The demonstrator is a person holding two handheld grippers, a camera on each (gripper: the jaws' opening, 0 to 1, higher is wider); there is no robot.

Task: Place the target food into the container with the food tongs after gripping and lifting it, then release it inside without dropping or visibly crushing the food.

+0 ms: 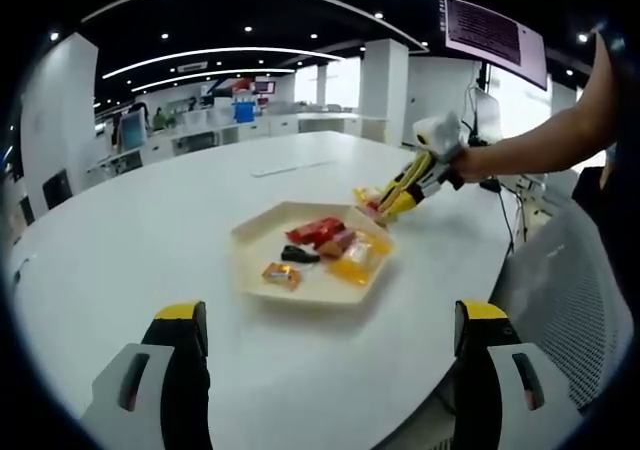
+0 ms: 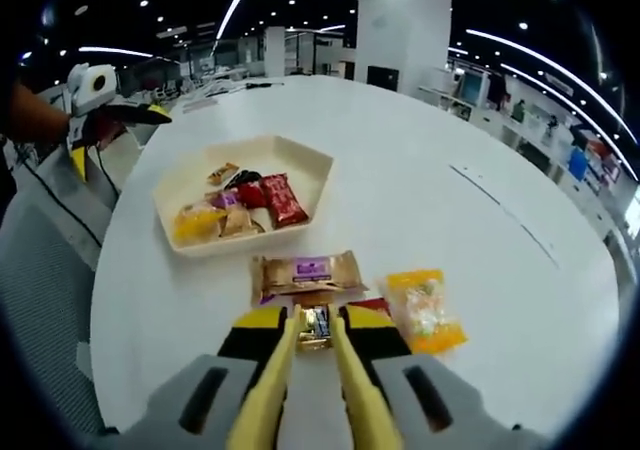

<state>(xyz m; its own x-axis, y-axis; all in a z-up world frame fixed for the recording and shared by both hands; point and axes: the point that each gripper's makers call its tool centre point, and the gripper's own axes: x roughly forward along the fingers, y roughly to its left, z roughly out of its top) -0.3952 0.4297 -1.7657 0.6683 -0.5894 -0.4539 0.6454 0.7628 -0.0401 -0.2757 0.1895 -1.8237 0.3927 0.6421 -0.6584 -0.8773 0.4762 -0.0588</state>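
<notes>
In the right gripper view, my right gripper point(image 2: 315, 320) is shut on yellow food tongs point(image 2: 268, 395). The tong tips pinch a small dark-and-gold wrapped candy point(image 2: 316, 326) close above the white table, just in front of a brown packet with a purple label point(image 2: 305, 273). A cream tray point(image 2: 310, 165) holding several wrapped snacks lies beyond, to the left. In the left gripper view, my left gripper point(image 1: 330, 315) is open and empty, short of the same tray point(image 1: 250, 235). The right gripper point(image 1: 432, 155) and its tongs point(image 1: 400, 185) reach down at the tray's far right corner.
An orange-yellow packet point(image 2: 425, 310) and a partly hidden red packet point(image 2: 372, 304) lie right of the tong tips. The left gripper point(image 2: 100, 95) hovers past the table edge at upper left. A mesh chair point(image 1: 565, 300) stands by the round table's edge point(image 1: 440, 370).
</notes>
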